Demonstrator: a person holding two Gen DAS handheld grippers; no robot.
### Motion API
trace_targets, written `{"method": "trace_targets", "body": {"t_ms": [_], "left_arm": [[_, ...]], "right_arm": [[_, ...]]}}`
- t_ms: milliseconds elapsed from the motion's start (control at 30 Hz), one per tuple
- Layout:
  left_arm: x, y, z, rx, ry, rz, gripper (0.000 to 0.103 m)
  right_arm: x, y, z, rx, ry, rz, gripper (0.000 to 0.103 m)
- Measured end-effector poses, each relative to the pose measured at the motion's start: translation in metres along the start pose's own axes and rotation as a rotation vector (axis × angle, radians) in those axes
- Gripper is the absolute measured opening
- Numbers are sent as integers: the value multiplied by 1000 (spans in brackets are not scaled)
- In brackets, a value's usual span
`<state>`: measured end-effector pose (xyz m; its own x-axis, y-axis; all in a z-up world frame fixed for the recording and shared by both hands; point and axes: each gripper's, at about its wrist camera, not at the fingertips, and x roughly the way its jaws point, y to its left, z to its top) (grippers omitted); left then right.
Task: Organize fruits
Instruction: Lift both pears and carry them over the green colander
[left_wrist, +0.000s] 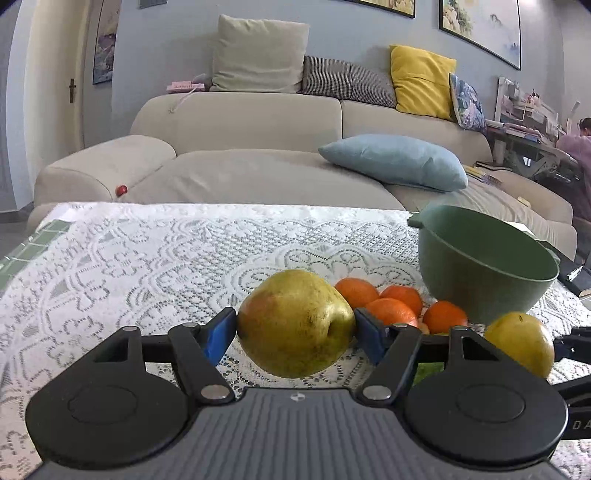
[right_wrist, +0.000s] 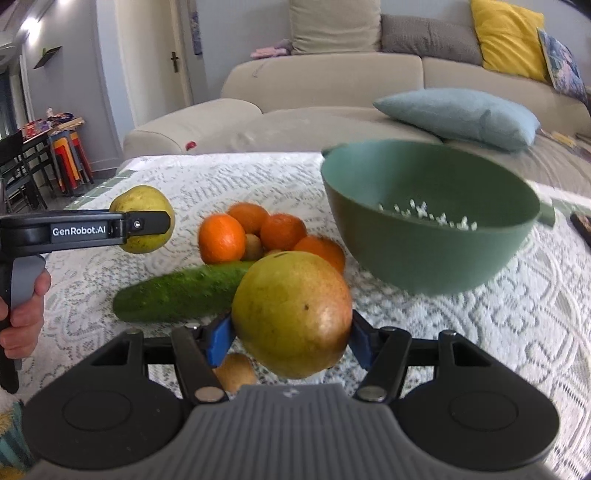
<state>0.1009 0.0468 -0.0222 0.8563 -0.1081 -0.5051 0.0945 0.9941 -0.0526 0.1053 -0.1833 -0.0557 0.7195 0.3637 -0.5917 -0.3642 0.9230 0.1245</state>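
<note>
My left gripper (left_wrist: 295, 325) is shut on a yellow-green pear (left_wrist: 295, 323) and holds it above the lace cloth. It also shows in the right wrist view (right_wrist: 144, 223), at the left with its pear (right_wrist: 142, 206). My right gripper (right_wrist: 291, 332) is shut on a second pear with a red blush (right_wrist: 291, 314), also off the table; that pear shows in the left wrist view (left_wrist: 521, 341). Several oranges (right_wrist: 221, 238) lie piled beside a cucumber (right_wrist: 181, 291). A green colander bowl (right_wrist: 432, 218) stands to the right, with nothing in it.
The table has a white lace cloth (left_wrist: 147, 258). Small brown kiwis sit among the oranges (right_wrist: 253, 245) and under my right gripper (right_wrist: 236, 371). A beige sofa (left_wrist: 240, 122) with cushions is behind the table. A dark object (right_wrist: 581, 221) lies at the right edge.
</note>
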Motion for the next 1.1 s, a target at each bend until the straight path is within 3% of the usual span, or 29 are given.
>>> {"method": "trace_targets", "body": {"t_ms": [300,567,767,1100], "left_arm": [[-25,-37,35,-12,-20,-10,80],[-12,-81,70,-64,5,-21,80],[8,-117,94,-68,33,-64,80],[67,-154,107,-84,188,-150,80]], "right_arm": [[-28,-5,37,-113,-68,29,61],[-31,-33,82,-238,-78,-11,61],[-17,-75,108,-254,-9,-18,61],[28,-124,129,-313,165,-3,61]]}}
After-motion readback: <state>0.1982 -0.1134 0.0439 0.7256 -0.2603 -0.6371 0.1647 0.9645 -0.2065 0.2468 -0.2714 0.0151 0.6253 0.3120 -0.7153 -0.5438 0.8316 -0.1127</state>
